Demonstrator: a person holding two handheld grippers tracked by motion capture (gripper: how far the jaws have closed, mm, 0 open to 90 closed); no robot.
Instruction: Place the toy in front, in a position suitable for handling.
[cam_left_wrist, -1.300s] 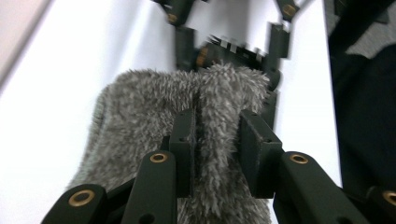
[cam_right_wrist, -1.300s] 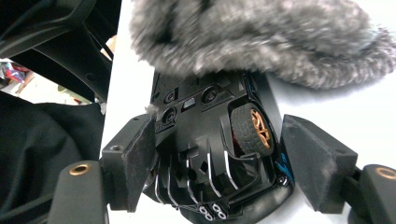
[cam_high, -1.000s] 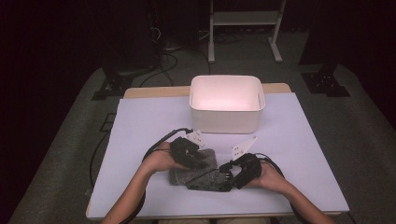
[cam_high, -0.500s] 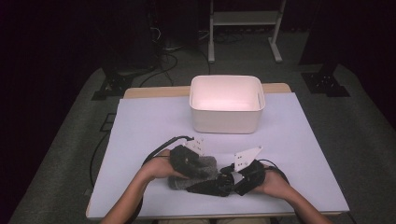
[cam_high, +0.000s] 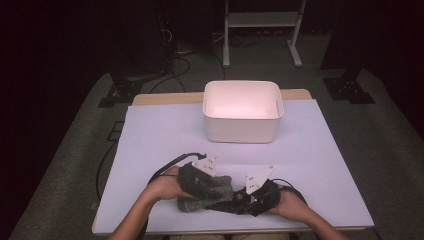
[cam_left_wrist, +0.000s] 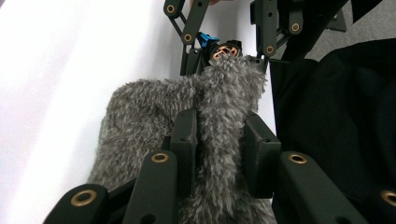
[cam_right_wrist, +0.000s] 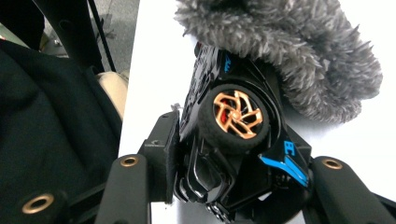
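- Right gripper (cam_right_wrist: 233, 186): jaws have just been closing, black toy car (cam_right_wrist: 233, 154) between them, left pad against its side.
- Car tipped on its side, bronze-spoked wheel (cam_right_wrist: 237, 114) facing camera, blue trim.
- Grey fuzzy cloth (cam_right_wrist: 299, 51) draped over the car's far end, lying on white table (cam_right_wrist: 159, 60).
- Dark clothing (cam_right_wrist: 46, 126) at left.

Black jaws, brass rivets; grey plates atop grippers; black cables; bare forearms.

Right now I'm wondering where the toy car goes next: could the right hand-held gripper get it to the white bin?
Probably yes. The right hand-held gripper, its jaws just closing around the toy car, has bare table ahead up to the open white bin; the furry grey cloth still drapes over the car.
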